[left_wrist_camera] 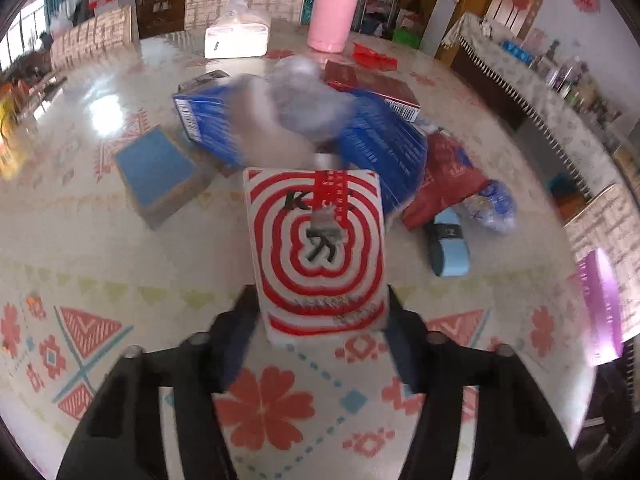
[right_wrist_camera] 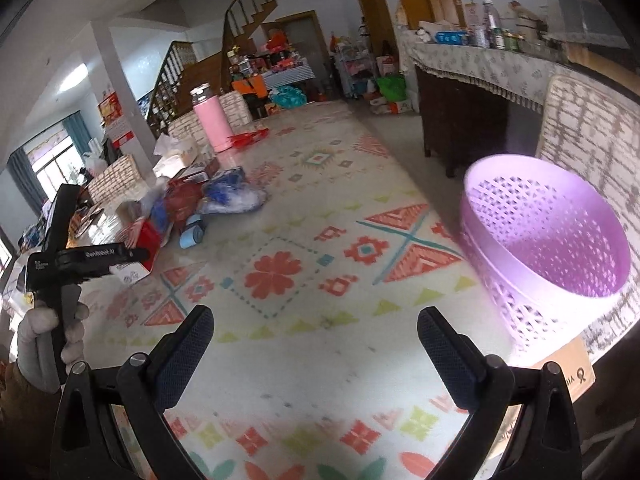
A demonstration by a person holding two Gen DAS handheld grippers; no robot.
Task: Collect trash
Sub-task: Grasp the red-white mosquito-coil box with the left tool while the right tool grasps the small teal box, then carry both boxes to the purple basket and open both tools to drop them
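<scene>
One broad table [right_wrist_camera: 320, 208] under a glossy patterned cloth of red flowers and diamonds carries everything, and near its right edge stands a lilac plastic basket [right_wrist_camera: 548, 240], round, with perforated walls, nothing visible inside it; it looks like where the trash is meant to go. Toward the table's far left side lies the heap of trash [left_wrist_camera: 360, 128]: flat blue cardboard boxes, a dark red box, crinkled clear film, a red foil pouch and a small pale blue roll. Nearest the left wrist camera is a white carton printed with red concentric rings [left_wrist_camera: 318, 248], smooth card with crisp edges. The left gripper [left_wrist_camera: 320, 312] has its jaws closed against the carton's two sides, so the step in hand appears to be the first pickup. No earlier view is given. Next, I judge, the carton must be lifted clear and carried across to the basket without slipping. The right gripper [right_wrist_camera: 316, 336] hovers over bare cloth near the basket, its textured pads standing wide apart and empty.
</scene>
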